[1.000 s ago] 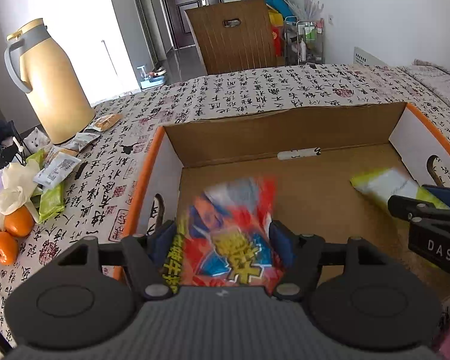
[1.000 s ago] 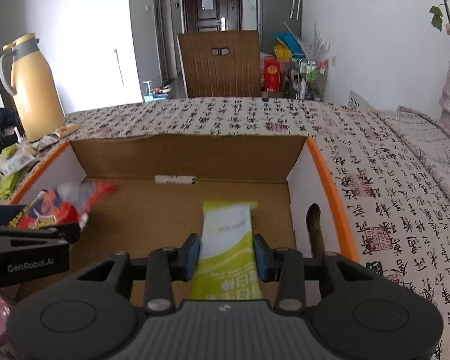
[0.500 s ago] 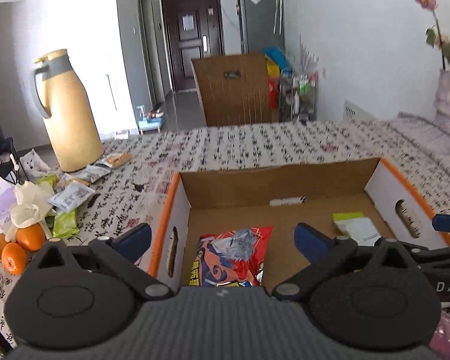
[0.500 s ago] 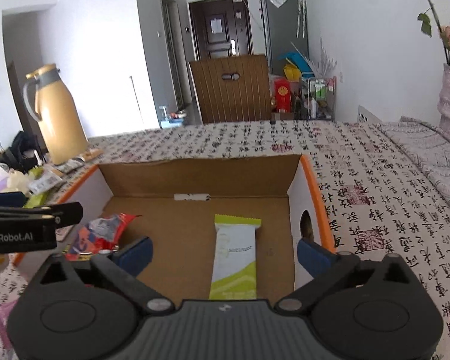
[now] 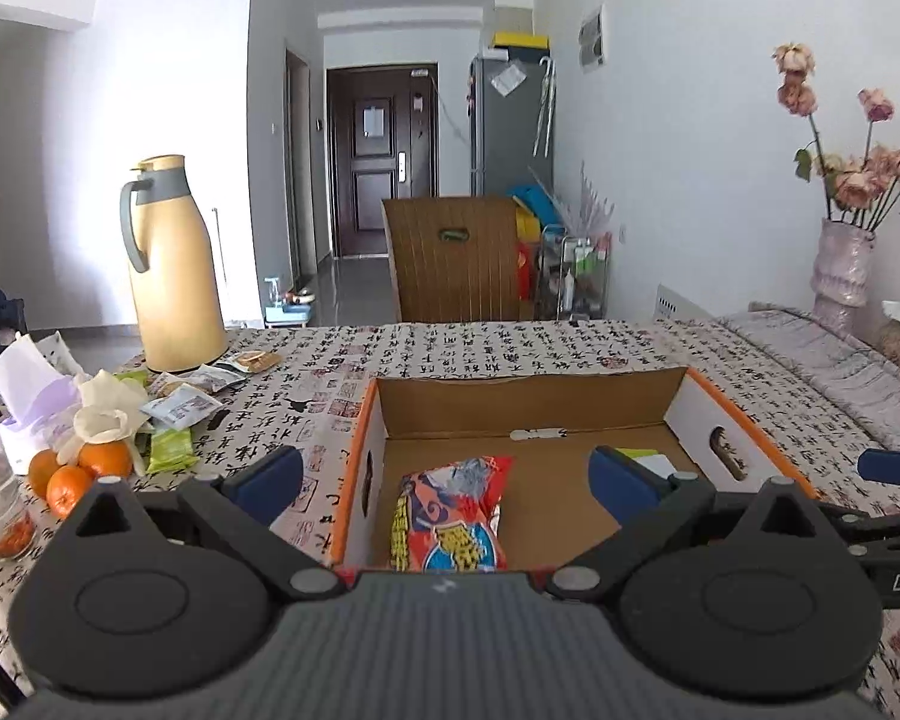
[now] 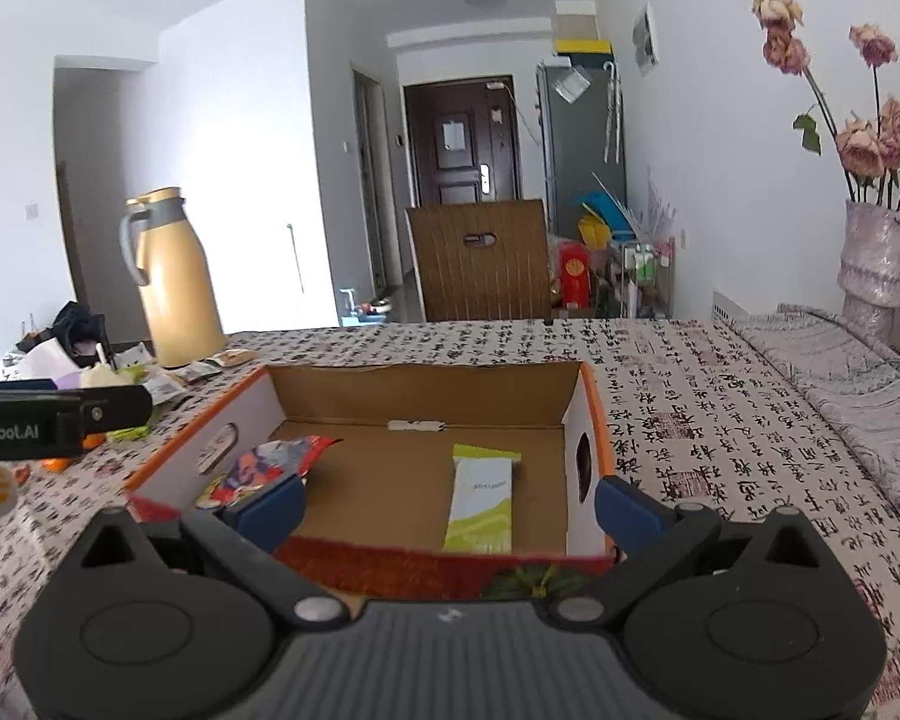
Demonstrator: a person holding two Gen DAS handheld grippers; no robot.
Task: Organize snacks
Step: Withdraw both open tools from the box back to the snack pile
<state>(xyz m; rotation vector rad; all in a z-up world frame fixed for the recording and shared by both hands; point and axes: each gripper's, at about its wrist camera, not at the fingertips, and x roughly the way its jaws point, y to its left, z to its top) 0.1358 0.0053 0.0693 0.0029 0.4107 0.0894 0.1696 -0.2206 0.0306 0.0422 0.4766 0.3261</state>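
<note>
An open cardboard box [image 5: 534,399] [image 6: 426,387] with orange rims sits on the patterned tablecloth. A red and blue snack bag [image 5: 450,516] [image 6: 264,468] lies on the box floor at its left. A green and white bar wrapper [image 6: 483,504] [image 5: 651,459] lies on the floor at its right. My left gripper [image 5: 444,480] hangs open above the near edge of the box, over the red bag, holding nothing. My right gripper [image 6: 450,504] is open too, back from the bar wrapper, with nothing between its blue pads [image 6: 627,510].
Several loose snack packets [image 5: 180,414] lie left of the box beside a tan thermos jug [image 5: 174,276], oranges [image 5: 81,471] and a tissue pack [image 5: 27,402]. A vase of dried flowers [image 6: 870,258] stands far right. A wooden chair back [image 5: 456,267] rises behind the table.
Both grippers let go: the red bag and the green bar now lie on the box floor. Both grippers opened wide and pulled back and up from the box.
</note>
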